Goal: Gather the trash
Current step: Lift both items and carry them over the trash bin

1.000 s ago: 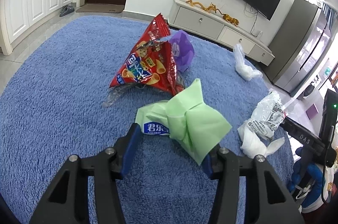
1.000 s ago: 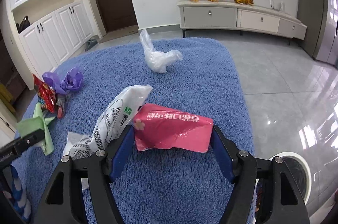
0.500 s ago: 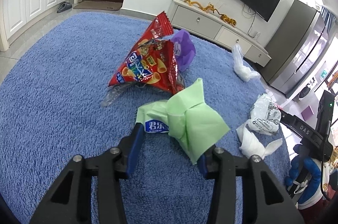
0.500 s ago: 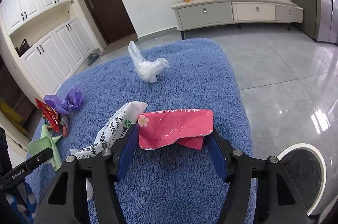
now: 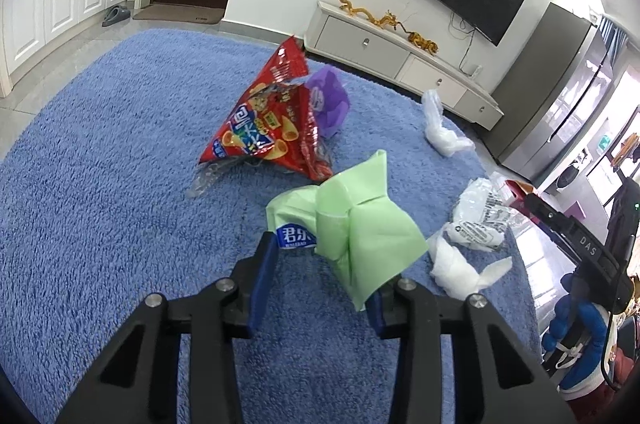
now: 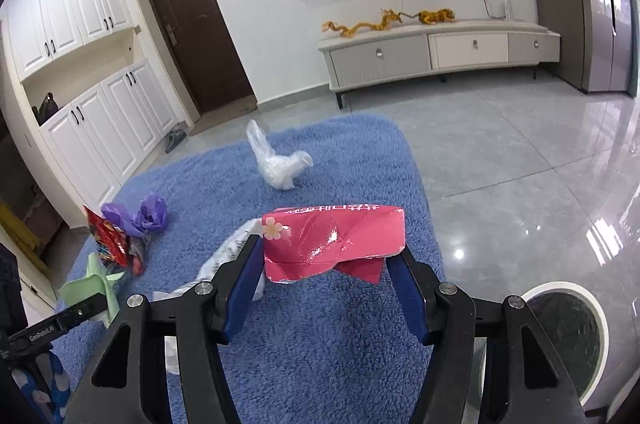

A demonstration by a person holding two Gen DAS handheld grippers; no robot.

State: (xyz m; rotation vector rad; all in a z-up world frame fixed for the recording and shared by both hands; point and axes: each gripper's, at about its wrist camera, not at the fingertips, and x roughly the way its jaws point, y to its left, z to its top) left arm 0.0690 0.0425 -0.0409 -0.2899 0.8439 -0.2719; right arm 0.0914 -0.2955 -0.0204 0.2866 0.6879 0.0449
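Left tongs (image 5: 322,274) closing on green wrapper (image 5: 352,224); right tongs (image 6: 330,272) seemingly pinch pink packet (image 6: 332,238) near rug edge (image 6: 420,184).

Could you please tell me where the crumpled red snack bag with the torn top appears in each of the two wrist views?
Left wrist view: the crumpled red snack bag stands near the centre, on the blue carpet, just beyond the green packet.
Right wrist view: it lies far left, beside the purple plastic bag.
Shared landmark: the knotted white plastic bag.
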